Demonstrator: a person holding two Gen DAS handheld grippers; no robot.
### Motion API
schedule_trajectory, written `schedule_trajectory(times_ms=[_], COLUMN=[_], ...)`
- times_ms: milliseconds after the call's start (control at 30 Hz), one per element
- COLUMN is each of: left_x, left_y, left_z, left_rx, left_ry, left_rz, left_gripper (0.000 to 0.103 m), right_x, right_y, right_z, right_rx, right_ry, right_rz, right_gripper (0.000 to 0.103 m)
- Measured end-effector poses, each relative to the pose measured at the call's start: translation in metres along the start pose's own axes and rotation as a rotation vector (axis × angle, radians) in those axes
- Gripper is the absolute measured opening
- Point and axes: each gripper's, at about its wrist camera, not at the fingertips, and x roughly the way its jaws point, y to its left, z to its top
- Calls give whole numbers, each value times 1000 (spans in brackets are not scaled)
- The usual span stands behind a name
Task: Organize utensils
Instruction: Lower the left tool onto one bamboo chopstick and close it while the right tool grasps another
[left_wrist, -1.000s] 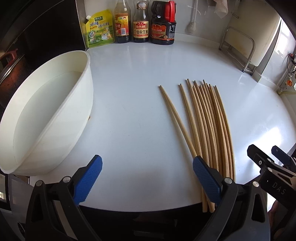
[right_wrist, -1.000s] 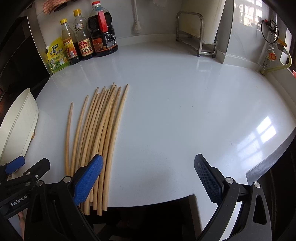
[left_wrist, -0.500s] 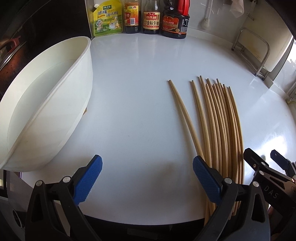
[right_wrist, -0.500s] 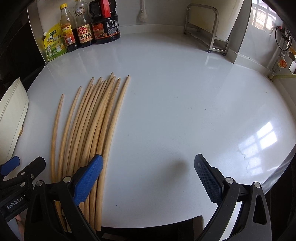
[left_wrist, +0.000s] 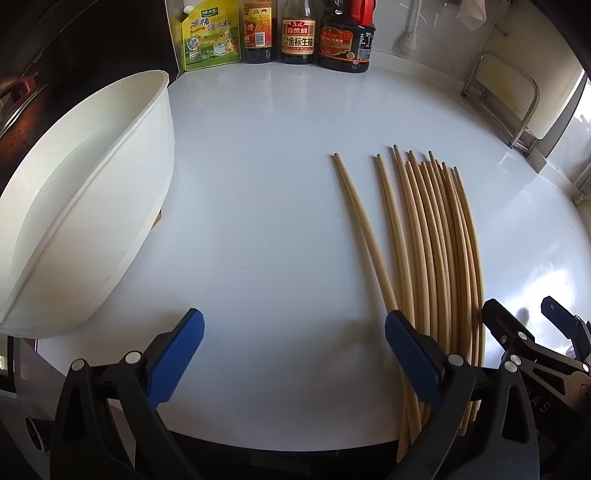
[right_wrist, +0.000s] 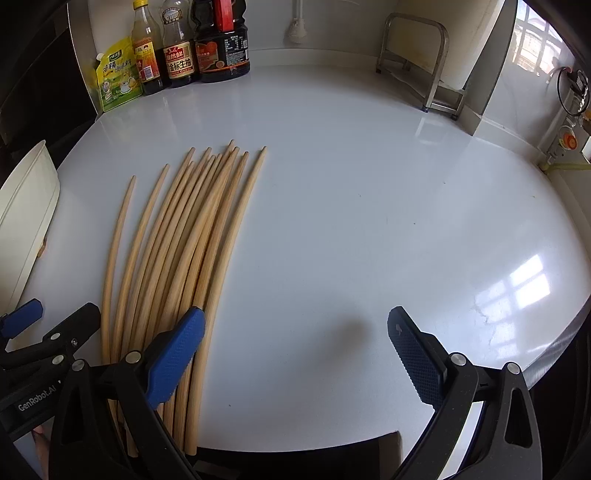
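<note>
Several long wooden chopsticks (left_wrist: 432, 243) (right_wrist: 184, 251) lie side by side on the white counter, tips pointing away, with two strays fanned out to the left. My left gripper (left_wrist: 293, 352) hovers open over the near counter edge, left of the bundle; its right finger overlaps the leftmost sticks' near ends. The right gripper (right_wrist: 295, 354) is open too, just right of the bundle, its left finger over the sticks' near ends. Each gripper shows at the edge of the other's view: the right gripper (left_wrist: 524, 332) and the left gripper (right_wrist: 51, 325). Nothing is held.
A large white plastic basin (left_wrist: 85, 206) (right_wrist: 26, 206) stands at the left. Sauce bottles (left_wrist: 299, 33) (right_wrist: 177, 55) and a yellow pouch (left_wrist: 210, 37) line the back wall. A metal rack (right_wrist: 421, 62) sits at the back right. The counter edge runs just below both grippers.
Both grippers have moved forward over the counter toward the chopsticks, which now look larger and nearer. Both stay open; the chopsticks have not moved.
</note>
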Motion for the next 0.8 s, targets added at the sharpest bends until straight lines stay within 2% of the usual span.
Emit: schedule_trajectory(times_ms=[100, 267, 567, 800], left_x=[-3, -2, 2, 7], left_y=[3, 6, 11, 3], left_z=[1, 1, 0, 3], left_rx=[-8, -13, -25, 8], left_ry=[-10, -5, 7, -1], left_rz=[0, -2, 2, 20], left_gripper=[97, 97, 97, 97], right_x=[1, 4, 3, 8], right_y=[1, 1, -8, -16], right_z=[1, 0, -2, 3], right_rx=[-6, -21, -34, -24], right_ry=[2, 9, -25, -42], right_rz=[5, -33, -53, -24], right_gripper=[94, 94, 94, 94])
